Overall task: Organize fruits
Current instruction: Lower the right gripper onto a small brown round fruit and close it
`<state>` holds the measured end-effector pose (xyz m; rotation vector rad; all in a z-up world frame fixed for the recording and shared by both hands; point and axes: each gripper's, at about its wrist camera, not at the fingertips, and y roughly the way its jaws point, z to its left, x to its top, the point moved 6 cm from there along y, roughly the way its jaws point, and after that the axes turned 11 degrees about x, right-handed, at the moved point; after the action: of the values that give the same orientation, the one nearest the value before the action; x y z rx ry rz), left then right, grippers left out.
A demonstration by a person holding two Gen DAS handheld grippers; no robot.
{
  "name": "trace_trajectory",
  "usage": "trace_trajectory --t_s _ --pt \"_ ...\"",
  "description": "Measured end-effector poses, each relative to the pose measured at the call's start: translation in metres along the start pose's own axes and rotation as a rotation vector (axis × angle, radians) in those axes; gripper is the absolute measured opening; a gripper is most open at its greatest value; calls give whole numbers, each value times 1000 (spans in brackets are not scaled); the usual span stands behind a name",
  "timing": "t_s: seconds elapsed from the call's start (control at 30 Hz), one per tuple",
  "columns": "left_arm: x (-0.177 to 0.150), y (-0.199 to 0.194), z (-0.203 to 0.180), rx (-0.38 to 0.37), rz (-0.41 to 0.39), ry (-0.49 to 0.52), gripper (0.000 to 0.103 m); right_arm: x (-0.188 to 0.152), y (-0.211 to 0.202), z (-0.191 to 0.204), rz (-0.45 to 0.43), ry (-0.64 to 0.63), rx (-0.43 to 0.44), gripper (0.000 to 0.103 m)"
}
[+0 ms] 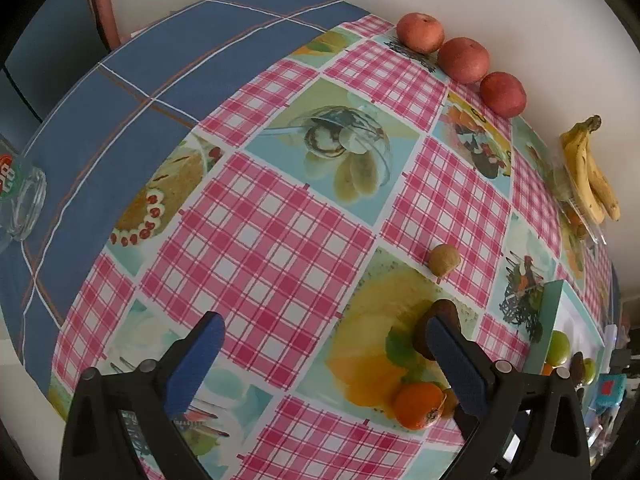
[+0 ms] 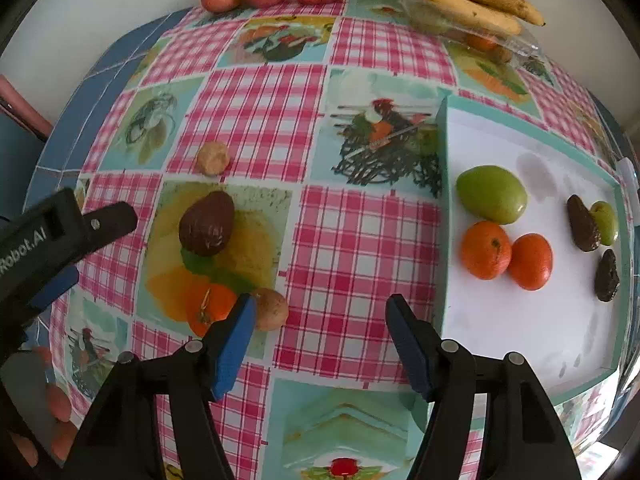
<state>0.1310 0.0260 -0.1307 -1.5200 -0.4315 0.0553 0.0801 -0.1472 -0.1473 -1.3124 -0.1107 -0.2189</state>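
From the left wrist, the left gripper (image 1: 324, 354) hangs over the fruit-print tablecloth (image 1: 256, 240) with its jaws spread wide and nothing between them; its right finger (image 1: 460, 364) stands in front of a dark avocado (image 1: 436, 320) lying just beside it, with a tangerine (image 1: 418, 404) nearer the camera and a small kiwi (image 1: 444, 260) farther off. Three red apples (image 1: 464, 60) sit in a row along the far edge by the wall, a banana bunch (image 1: 592, 176) beyond them — stems pointing away. From the right wrist, the right gripper (image 2: 320, 340) is released over bare checked cloth, grasping nothing. To its left the same avocado (image 2: 208, 224) lies with its long axis slanted, narrow end up and to the right. At right the white tray (image 2: 520, 340) holds a green fruit (image 2: 492, 194), two tangerines (image 2: 508, 256) and two small dark avocados (image 2: 582, 224) — the tangerines touching each other.
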Motion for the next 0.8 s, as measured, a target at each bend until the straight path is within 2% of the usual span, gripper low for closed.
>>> trace_trajectory --t_s 0.23,0.5,0.67,0.8 --pt "1 2 -3 -2 10 3 101 -1 1 9 6 -38 10 62" --pt "1 4 -6 -12 16 16 101 -1 7 17 5 -54 25 47" --pt "2 4 -7 -17 17 24 101 0 8 24 1 -62 47 33" --pt "2 4 -7 -16 17 23 101 -1 8 25 3 -60 66 32"
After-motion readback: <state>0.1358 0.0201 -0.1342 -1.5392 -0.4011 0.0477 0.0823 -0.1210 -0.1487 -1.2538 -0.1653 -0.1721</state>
